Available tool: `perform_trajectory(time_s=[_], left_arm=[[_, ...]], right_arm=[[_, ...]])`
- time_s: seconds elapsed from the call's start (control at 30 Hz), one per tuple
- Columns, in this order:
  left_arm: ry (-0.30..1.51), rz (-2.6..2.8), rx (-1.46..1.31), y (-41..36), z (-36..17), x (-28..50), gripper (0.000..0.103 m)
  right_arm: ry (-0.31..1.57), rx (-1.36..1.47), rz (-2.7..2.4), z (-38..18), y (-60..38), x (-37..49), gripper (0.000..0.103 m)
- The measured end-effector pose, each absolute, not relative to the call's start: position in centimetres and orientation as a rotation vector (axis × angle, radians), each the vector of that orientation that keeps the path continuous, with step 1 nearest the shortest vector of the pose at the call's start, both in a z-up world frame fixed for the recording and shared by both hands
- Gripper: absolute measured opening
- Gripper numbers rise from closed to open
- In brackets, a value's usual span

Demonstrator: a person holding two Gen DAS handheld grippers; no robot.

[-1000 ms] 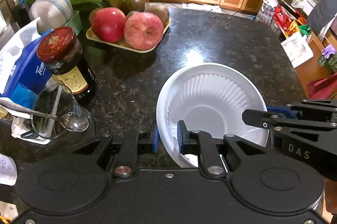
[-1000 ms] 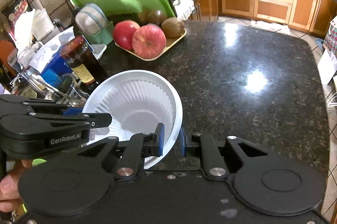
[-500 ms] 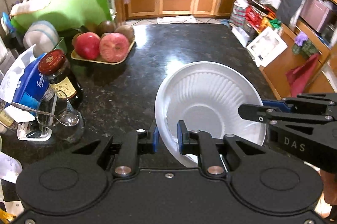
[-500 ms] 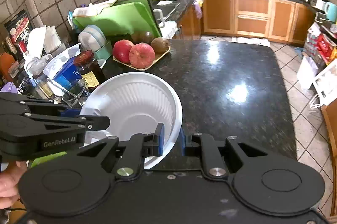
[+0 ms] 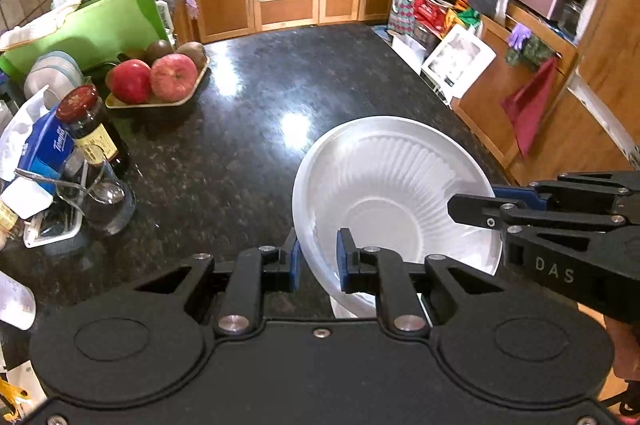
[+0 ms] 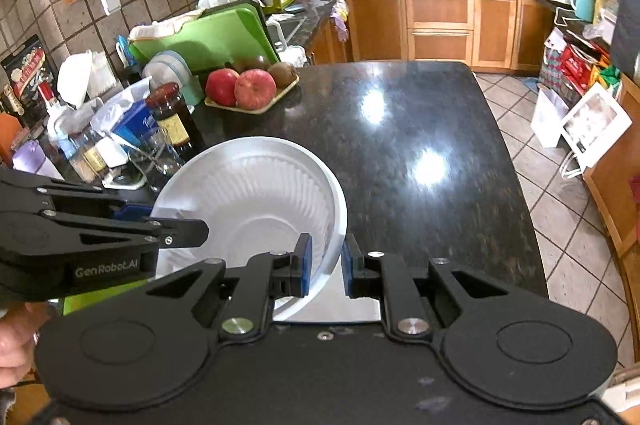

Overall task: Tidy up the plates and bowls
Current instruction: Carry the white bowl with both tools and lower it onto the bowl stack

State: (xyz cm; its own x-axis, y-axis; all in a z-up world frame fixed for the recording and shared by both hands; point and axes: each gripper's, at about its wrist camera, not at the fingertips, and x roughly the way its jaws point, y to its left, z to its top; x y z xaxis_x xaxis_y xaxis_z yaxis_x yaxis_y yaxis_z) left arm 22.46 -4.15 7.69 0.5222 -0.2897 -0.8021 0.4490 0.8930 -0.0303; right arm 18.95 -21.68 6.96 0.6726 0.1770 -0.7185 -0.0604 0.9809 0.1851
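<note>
- A dark stone counter (image 5: 248, 129) stretches ahead of both sets of fingers; jars and a tray of apples (image 5: 158, 81) sit far off to the left.
- A white ribbed bowl (image 5: 394, 185), seemingly nested on a second one, hangs tilted above the counter's near edge, between the two tools.
- The left gripper (image 5: 316, 259) straddles the bowl's near-left rim, pads either side of it, apparently pinching it.
- The right gripper (image 6: 324, 265) does likewise on the opposite rim.
- The bowl looks light, thin and flexible; the rim seems the only hold, and a hard squeeze could buckle it.
</note>
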Motion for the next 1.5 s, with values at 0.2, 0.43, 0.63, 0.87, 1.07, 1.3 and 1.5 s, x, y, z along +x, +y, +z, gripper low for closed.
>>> perform_trajectory(time_s=[0.2, 0.43, 0.63, 0.87, 1.07, 1.3, 1.5], left_arm=[[0.956, -0.459, 0.196, -4.7, 6.3, 22.0, 0.023], [1.020, -0.448, 0.175, -5.3, 4.2, 22.1, 0.023], [1.071, -0.412, 0.157, -5.5, 2.5, 22.5, 0.023], [1.094, -0.378, 0.144, -5.8, 1.7, 22.8, 0.023], [1.102, -0.386, 0.135, -5.8, 1.6, 22.9, 0.023], [1.080, -0.420, 0.139, -5.6, 2.1, 22.4, 0.025], [1.081, -0.421, 0.139, -5.6, 2.1, 22.5, 0.031]], right_arm=[[0.865, 0.168, 0.133, 5.3, -22.1, 18.4, 0.018], [0.934, 0.196, 0.155, 3.2, -22.8, 19.4, 0.018], [0.970, 0.189, 0.188, 1.7, -23.0, 19.7, 0.018], [0.966, 0.183, 0.224, 1.5, -23.5, 19.9, 0.019], [0.952, 0.157, 0.237, 2.0, -23.5, 20.0, 0.023], [0.930, 0.146, 0.235, 2.6, -23.7, 19.8, 0.028], [0.926, 0.104, 0.214, 2.6, -23.5, 19.5, 0.031]])
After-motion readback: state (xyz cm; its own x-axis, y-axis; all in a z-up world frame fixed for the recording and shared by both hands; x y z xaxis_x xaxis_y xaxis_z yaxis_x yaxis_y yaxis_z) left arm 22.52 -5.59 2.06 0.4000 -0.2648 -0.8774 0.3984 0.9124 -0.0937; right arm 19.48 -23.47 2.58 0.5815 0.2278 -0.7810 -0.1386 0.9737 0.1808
